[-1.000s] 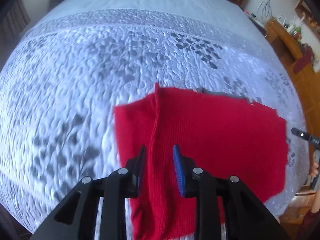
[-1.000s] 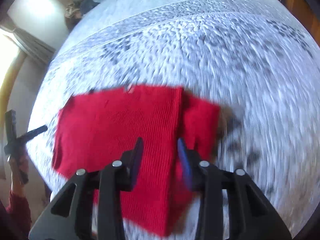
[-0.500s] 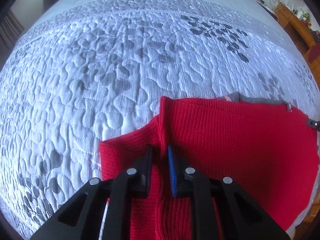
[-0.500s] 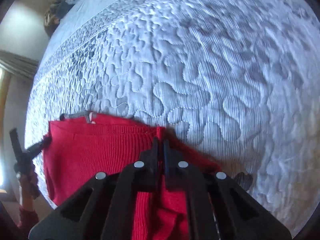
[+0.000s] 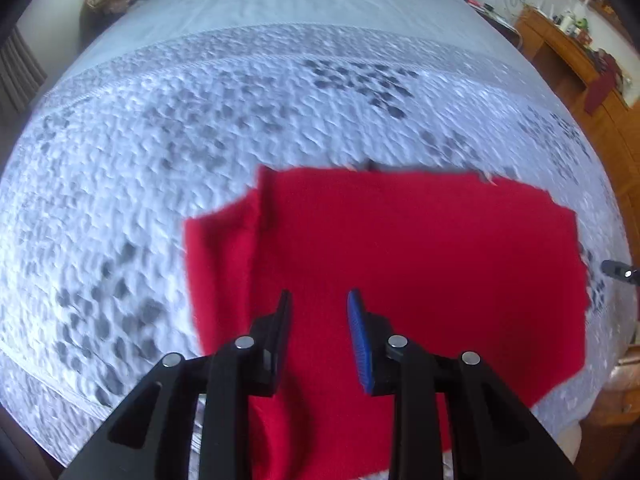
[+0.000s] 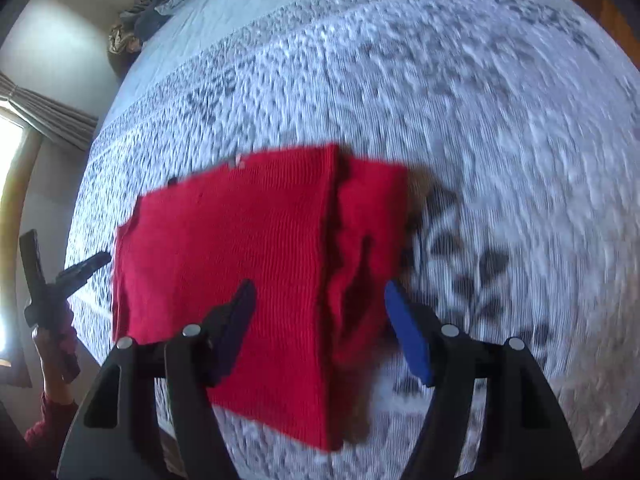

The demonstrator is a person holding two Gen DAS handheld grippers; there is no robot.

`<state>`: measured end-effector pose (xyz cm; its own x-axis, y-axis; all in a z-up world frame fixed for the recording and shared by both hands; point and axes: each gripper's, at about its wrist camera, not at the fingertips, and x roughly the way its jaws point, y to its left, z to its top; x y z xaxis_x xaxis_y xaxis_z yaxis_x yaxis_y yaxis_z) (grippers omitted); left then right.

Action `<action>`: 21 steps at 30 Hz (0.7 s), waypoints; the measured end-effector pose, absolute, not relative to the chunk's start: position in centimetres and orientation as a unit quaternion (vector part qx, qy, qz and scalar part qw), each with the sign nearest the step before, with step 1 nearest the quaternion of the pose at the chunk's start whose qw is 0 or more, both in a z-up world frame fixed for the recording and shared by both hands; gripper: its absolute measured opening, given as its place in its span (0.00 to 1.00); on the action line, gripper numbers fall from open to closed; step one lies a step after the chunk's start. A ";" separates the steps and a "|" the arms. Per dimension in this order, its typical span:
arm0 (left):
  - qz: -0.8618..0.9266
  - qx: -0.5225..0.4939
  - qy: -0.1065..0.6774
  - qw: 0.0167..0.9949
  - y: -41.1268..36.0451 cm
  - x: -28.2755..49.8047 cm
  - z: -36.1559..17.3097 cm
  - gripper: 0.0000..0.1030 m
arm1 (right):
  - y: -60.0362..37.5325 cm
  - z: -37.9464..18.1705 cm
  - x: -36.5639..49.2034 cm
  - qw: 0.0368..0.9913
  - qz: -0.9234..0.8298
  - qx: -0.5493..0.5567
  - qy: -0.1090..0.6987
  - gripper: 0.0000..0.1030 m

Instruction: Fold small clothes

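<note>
A red knit garment [image 5: 420,248] lies spread flat on the quilted bed, with a raised seam and a narrow flap along its left side. My left gripper [image 5: 319,296] hovers above its near left part. Its jaws are opening and no cloth is between them. From the right wrist the same red garment [image 6: 240,240] shows a seam and a rumpled flap on its right side. My right gripper [image 6: 320,285] hangs over that seam. Its jaws are opening wide and hold nothing. The left gripper [image 6: 60,280] also shows at the far left, in a hand [image 6: 52,356].
The white and grey quilt [image 5: 200,120] covers the bed. A wooden dresser [image 5: 560,48] with small items stands at the right. Bedding and dark clothes [image 6: 140,20] lie at the head end. A curtain [image 6: 48,116] hangs at the left.
Half a second ago both grippers were low at the garment's far edge, pinching its seams. Both have pulled back and upward, the jaws have parted, and the cloth lies released.
</note>
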<state>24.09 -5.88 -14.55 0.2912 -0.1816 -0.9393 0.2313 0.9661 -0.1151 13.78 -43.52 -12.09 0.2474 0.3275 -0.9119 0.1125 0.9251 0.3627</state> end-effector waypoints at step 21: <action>-0.146 0.018 0.618 0.772 -7.0 23.2 -20.2 0.28 | -43.7 -18.4 11.6 0.721 0.088 0.284 0.625 0.21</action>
